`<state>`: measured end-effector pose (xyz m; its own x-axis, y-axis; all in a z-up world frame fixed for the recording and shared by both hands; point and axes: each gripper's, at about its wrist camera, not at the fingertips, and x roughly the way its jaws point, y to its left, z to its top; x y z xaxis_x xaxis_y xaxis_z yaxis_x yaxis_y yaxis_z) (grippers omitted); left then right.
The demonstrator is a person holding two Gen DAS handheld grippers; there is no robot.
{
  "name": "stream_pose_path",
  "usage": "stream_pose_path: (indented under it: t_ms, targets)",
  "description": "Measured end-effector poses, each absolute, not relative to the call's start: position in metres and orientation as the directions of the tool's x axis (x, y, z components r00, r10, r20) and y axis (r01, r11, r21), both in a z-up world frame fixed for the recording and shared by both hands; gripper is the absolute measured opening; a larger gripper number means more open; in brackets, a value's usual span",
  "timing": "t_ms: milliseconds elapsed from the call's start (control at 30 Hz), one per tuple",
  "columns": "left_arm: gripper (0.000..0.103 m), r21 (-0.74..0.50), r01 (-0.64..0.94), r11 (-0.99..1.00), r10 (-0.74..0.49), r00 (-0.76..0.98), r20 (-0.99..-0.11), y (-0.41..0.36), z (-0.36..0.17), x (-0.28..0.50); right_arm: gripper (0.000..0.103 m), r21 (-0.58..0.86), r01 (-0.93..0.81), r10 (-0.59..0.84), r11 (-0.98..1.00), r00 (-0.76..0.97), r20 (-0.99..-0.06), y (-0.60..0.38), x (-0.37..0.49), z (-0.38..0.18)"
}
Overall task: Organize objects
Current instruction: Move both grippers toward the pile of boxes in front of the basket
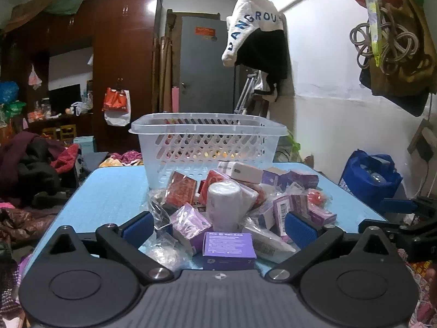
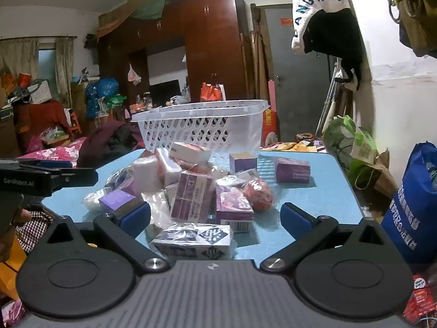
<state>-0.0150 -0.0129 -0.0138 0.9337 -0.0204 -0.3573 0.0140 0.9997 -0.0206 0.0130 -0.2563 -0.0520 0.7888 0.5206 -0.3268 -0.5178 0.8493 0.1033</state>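
A pile of small boxes and wrapped packets lies on a light blue table (image 1: pixel 109 191). A clear perforated plastic basket (image 1: pixel 207 147) stands behind the pile; in the right wrist view the basket (image 2: pixel 202 128) is at the far edge. My left gripper (image 1: pixel 218 225) is open and empty, its blue pads either side of a purple box (image 1: pixel 228 246) and a white roll (image 1: pixel 224 205). My right gripper (image 2: pixel 215 218) is open and empty, just above a dark patterned wrapped box (image 2: pixel 194 239). A purple-white box (image 2: pixel 191 195) and a red packet (image 2: pixel 258 194) lie beyond.
The other gripper shows at the right edge of the left wrist view (image 1: pixel 404 218) and at the left edge of the right wrist view (image 2: pixel 46 177). A blue bag (image 2: pixel 415 205) stands right of the table. Clothes and clutter lie to the left.
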Motion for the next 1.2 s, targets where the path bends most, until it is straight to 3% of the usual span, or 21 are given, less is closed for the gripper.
stream_pose_path:
  t_ms: [1200]
  targets:
    - [0.103,0.051,-0.005,0.999,0.025,0.917,-0.397,-0.028,-0.029,-0.020,0.103,0.081,-0.523,0.518,0.848,0.790,-0.329,-0.263,0.013,-0.053]
